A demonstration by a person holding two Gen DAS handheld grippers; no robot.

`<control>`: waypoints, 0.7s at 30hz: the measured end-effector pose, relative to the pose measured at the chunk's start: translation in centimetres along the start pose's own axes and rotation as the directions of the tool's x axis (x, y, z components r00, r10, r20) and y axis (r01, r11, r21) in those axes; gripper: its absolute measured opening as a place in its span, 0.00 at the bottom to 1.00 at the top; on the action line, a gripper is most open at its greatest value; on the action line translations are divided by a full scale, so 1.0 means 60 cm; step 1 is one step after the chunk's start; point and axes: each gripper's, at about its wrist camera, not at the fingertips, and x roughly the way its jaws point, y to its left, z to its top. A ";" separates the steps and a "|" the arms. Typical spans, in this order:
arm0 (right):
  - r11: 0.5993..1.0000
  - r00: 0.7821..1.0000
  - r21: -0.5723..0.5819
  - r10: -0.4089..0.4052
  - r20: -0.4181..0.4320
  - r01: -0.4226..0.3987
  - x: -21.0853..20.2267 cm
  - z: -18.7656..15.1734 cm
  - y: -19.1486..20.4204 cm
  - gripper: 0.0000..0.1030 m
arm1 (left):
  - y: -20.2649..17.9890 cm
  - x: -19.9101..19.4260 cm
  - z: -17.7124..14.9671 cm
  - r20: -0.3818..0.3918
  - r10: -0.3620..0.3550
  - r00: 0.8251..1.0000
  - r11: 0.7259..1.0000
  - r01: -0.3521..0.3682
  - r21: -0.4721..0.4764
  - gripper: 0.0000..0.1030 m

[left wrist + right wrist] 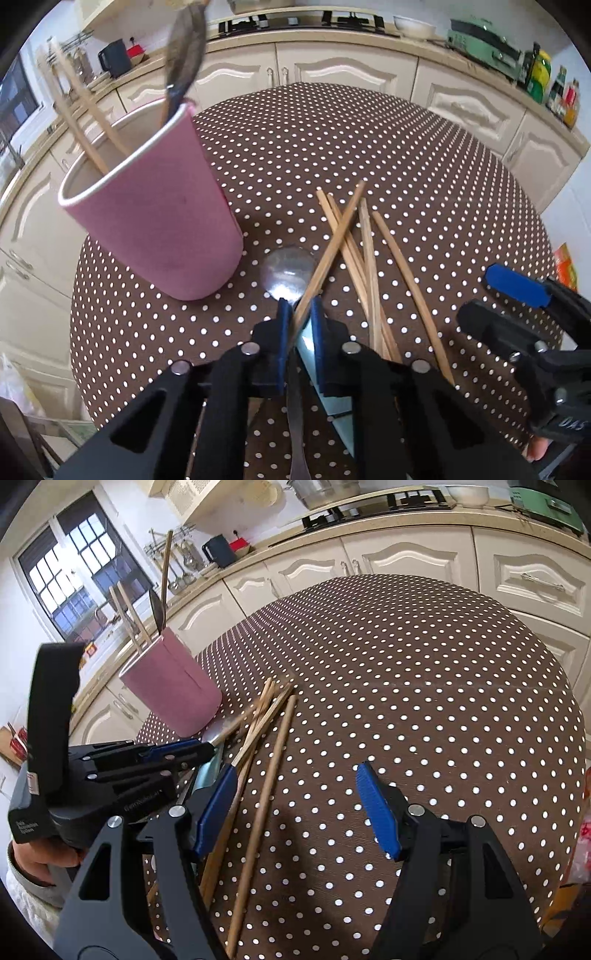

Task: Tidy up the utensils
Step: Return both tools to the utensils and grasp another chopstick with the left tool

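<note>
While right tongs (295, 808) gape, left tongs (300, 314) pinch chopstick (332, 242).

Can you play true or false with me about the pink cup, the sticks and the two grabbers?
1. The pink cup stands upright on the dotted tablecloth. True.
2. The cup is empty. False: chopsticks and a spoon stick out of it.
3. The left gripper is shut on a chopstick. True.
4. The right gripper is squeezing a spoon. False: it is open, holding nothing.
5. All chopsticks are already in the cup. False: several lie on the table.
</note>
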 end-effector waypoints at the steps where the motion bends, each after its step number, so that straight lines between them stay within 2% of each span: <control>1: 1.000 1.000 -0.010 -0.006 -0.012 0.006 0.003 0.000 0.003 0.64 | 0.005 -0.003 -0.001 0.008 -0.012 1.000 1.000 0.012 -0.016 0.06; 7: 0.992 0.991 -0.100 -0.092 -0.100 0.082 0.032 0.007 0.030 0.64 | 0.038 -0.041 -0.033 0.040 -0.085 0.996 0.992 0.089 -0.089 0.05; 13: 0.966 0.968 -0.205 -0.194 -0.161 0.160 0.062 0.027 0.063 0.64 | 0.068 -0.080 -0.077 0.074 -0.126 0.989 0.980 0.136 -0.143 0.05; 17: 0.944 0.947 -0.275 -0.245 -0.206 0.184 0.089 0.039 0.078 0.51 | 0.095 -0.100 -0.111 0.083 -0.121 0.989 0.978 0.133 -0.159 0.05; 19: 0.928 0.936 -0.322 -0.268 -0.228 0.187 0.101 0.043 0.087 0.50 | 0.114 -0.107 -0.131 0.077 -0.123 0.989 0.975 0.135 -0.175 0.05; 20: 0.923 0.932 -0.335 -0.275 -0.234 0.189 0.105 0.046 0.089 0.45 | 0.122 -0.111 -0.141 0.073 -0.122 0.990 0.975 0.133 -0.180 0.05; 21: 0.920 0.930 -0.344 -0.281 -0.238 0.190 0.107 0.045 0.090 0.37 | 0.130 -0.112 -0.151 0.065 -0.119 0.991 0.974 0.129 -0.187 0.05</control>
